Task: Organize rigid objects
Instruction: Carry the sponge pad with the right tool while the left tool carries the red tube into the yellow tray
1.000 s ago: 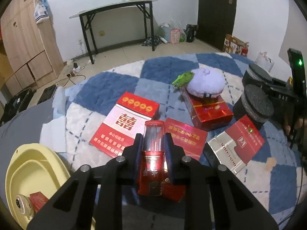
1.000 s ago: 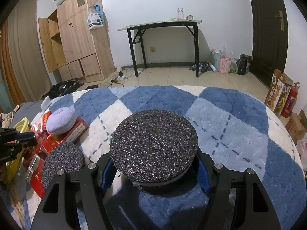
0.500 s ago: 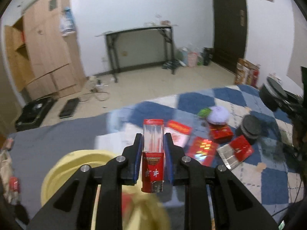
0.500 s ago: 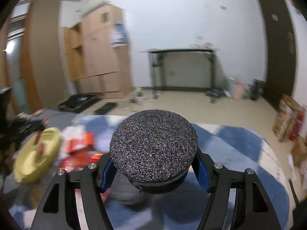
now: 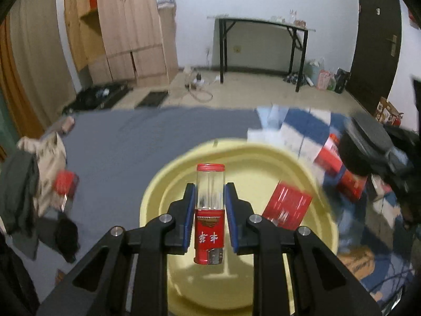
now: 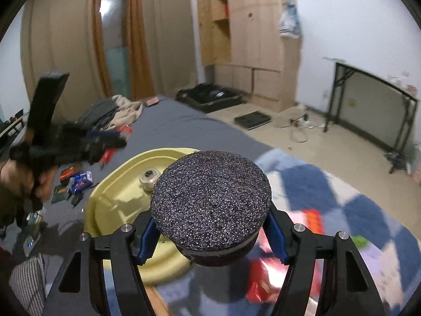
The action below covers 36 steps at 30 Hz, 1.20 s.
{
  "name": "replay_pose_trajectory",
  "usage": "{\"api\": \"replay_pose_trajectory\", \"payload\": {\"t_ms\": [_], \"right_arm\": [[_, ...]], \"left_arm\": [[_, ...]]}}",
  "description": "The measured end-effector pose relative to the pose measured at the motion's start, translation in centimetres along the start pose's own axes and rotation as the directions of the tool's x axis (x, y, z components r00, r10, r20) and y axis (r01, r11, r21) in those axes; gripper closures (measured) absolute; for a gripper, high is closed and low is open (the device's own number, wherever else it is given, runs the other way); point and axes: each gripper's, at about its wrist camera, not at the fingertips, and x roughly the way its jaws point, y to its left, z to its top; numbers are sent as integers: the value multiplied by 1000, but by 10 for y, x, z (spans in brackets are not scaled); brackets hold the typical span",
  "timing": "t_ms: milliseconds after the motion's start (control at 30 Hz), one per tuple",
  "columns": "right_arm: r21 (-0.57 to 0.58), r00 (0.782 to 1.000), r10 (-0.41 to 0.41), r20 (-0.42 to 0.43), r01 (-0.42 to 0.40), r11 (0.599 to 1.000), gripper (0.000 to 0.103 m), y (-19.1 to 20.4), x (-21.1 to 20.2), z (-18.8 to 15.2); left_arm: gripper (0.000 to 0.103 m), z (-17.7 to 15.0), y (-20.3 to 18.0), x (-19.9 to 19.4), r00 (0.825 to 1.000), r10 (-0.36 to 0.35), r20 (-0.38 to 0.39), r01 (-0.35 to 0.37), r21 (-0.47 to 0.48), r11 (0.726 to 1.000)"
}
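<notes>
The left claw (image 5: 210,210) is clamped on a red lighter (image 5: 210,216) right above the yellow tub (image 5: 155,197); the right claw (image 6: 211,234) squeezes a black round lid (image 6: 211,200). If either lets go too soon, its thing could bounce off the rim onto the bed (image 5: 126,142).

The room is dimly and evenly lit, with a bright patch seen at the window (image 6: 105,5). Motion blur is smeared over the rug (image 5: 302,123) and the basin (image 5: 163,181), and both views are bent and darkly vignetted at the edges.

White characters on the red lighter (image 5: 210,233)
</notes>
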Motion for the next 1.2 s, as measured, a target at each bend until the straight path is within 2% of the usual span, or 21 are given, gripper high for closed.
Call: {"api": "replay_pose_trajectory", "payload": {"t_ms": [133,200,333,500,567,700,767,800,867,967,1033,1067,1200], "right_arm": [[3,995,70,-71,-69,998,35,16,58,17],[-26,991,70,-118,-74,997,35,21,86,24],[-56,971,47,-234,-61,997,35,42,143,21],[-85,954,16,-301,-43,995,35,54,183,27],[-94,956,6,-294,-35,995,35,56,199,37],[-114,942,-26,-334,-13,993,31,54,203,35],[-115,946,-30,-322,-8,993,22,54,198,37],[-112,955,-26,-295,-7,994,16,55,193,39],[-90,975,-12,-220,-8,996,11,52,171,44],[-6,996,19,-88,-19,1000,0,36,115,52],[32,1000,-14,0,14,999,0,23,71,52],[48,999,-45,31,44,998,0,14,48,49],[82,977,-173,121,163,983,0,-23,-35,22]], "left_arm": [[79,-28,2,26,995,-47,-90,47,-8,999],[79,-40,3,39,989,-67,-131,66,-11,998],[79,-48,2,55,984,-94,-150,91,-26,995],[79,-52,-3,65,982,-97,-160,96,-14,995],[79,-55,-3,70,980,-92,-178,90,-18,996],[79,-55,-6,77,979,-85,-183,81,-29,996],[77,-56,-5,76,981,-84,-177,81,-22,996],[72,-55,-4,74,982,-72,-173,71,-13,997],[33,-56,-1,62,989,-64,-132,60,-35,998],[9,-48,-1,30,999,-51,-5,51,-76,996],[0,-36,-19,9,995,-63,77,66,-34,997],[0,-32,-32,3,992,-85,96,85,-1,996],[0,-7,-98,1,977,-192,90,174,178,969]]}}
